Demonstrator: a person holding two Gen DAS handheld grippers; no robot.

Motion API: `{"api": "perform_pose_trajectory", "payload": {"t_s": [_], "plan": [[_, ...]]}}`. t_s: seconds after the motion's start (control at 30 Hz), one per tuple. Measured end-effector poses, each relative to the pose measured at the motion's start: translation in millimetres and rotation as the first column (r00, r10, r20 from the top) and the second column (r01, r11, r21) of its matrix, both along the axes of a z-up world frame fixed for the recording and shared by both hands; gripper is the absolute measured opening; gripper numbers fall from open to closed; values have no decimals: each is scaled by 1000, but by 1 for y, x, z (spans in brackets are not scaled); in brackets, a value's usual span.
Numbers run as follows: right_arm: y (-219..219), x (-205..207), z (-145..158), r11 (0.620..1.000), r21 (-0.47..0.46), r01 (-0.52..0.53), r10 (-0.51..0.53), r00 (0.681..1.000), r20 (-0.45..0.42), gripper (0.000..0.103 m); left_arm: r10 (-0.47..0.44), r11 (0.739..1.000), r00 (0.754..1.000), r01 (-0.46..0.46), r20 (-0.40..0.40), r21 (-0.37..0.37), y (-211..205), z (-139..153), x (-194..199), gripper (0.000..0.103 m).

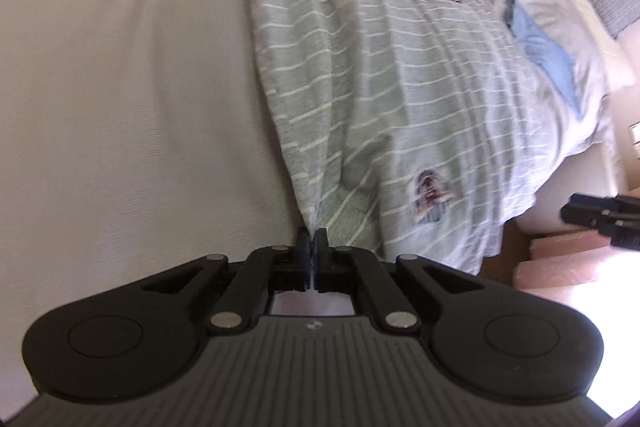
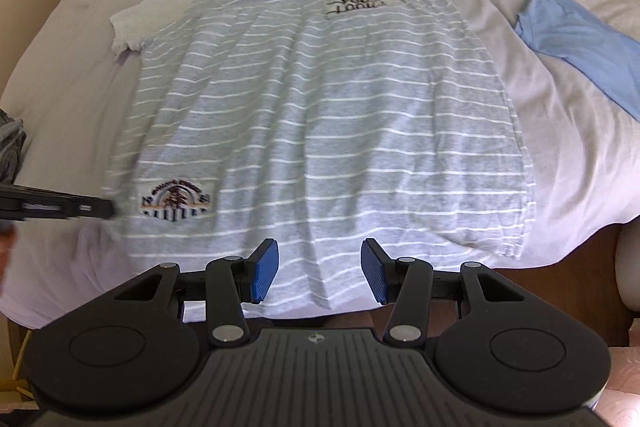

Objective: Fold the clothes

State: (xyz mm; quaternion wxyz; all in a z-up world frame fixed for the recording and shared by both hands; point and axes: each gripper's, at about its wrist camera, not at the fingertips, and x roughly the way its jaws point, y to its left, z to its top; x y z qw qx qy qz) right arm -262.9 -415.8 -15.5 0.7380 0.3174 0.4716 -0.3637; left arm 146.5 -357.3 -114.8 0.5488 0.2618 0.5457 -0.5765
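Shirt: the striped T-shirt [image 2: 320, 115] lies spread flat, front up, on the bed [image 2: 72, 75], collar at 12 o'clock, hem at 6 o'clock hanging just over the bed's edge; both white sleeves out to the sides.
Progress: no fold shows in it; by my judgement the whole folding is left for this shirt.
Left tool [image 1: 311, 245]: clenched on the hem corner at the shirt's left side, cloth drawn into a ridge toward it.
Right tool [image 2: 319, 273]: released, pads wide apart, over the middle of the hem.
Other clothes: a blue garment [image 2: 580, 43] at 2 o'clock, unfolded; something grey [image 2: 10, 147] at 9 o'clock.
Writing: the chest print seems to read "MADE YOU LOOK"; the hem patch [image 2: 176, 203] is too blurred to read.
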Motion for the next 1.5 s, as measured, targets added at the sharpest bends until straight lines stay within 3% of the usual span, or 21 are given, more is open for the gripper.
{"api": "perform_pose_trajectory", "payload": {"t_s": [0.23,0.3,0.4,0.57,0.63,0.7,0.73,0.77,0.8,0.83,1.03,1.2,1.5], "plan": [[-27,-57,-24,998,-42,54,-57,995,-76,48,-50,998,999,50,-1,41,-9,-13,-4,0],[-40,-77,-32,997,-54,57,-61,994,-87,48,-37,998,999,37,-14,54,-10,-16,-6,21],[-61,-99,-45,996,-76,40,-47,994,-99,48,-32,998,999,33,-26,59,-11,-19,-14,30],[-95,-122,-69,995,-97,8,-16,996,-83,48,-45,995,999,44,9,89,-16,-25,-28,29],[-106,-128,-82,997,-80,-6,1,998,-65,48,-56,994,998,53,31,95,-17,-22,-30,22],[-114,-129,-94,998,-59,-32,29,999,-46,48,-67,993,996,61,52,102,-17,-19,-33,6],[-117,-129,-99,998,-50,-47,45,998,-37,47,-73,992,995,66,63,106,-18,-17,-34,4],[-119,-129,-103,997,-40,-59,58,998,-30,35,-78,992,994,70,73,110,-18,-15,-35,3],[-121,-129,-104,997,-29,-67,66,997,-33,9,-84,991,993,74,84,113,-18,-14,-36,2],[-123,-130,-106,997,-19,-75,75,997,-35,0,-90,990,991,78,95,117,-19,-12,-37,2],[-134,-149,-74,991,-107,-75,59,987,-148,0,-130,984,979,108,158,138,-16,-5,-41,2],[-143,-146,-84,993,-86,-86,69,981,-184,0,-127,985,979,106,162,134,-14,-16,-41,2],[-130,-147,-75,994,-101,-47,24,976,-218,0,-173,983,969,159,177,88,3,-1,-21,2]]}}
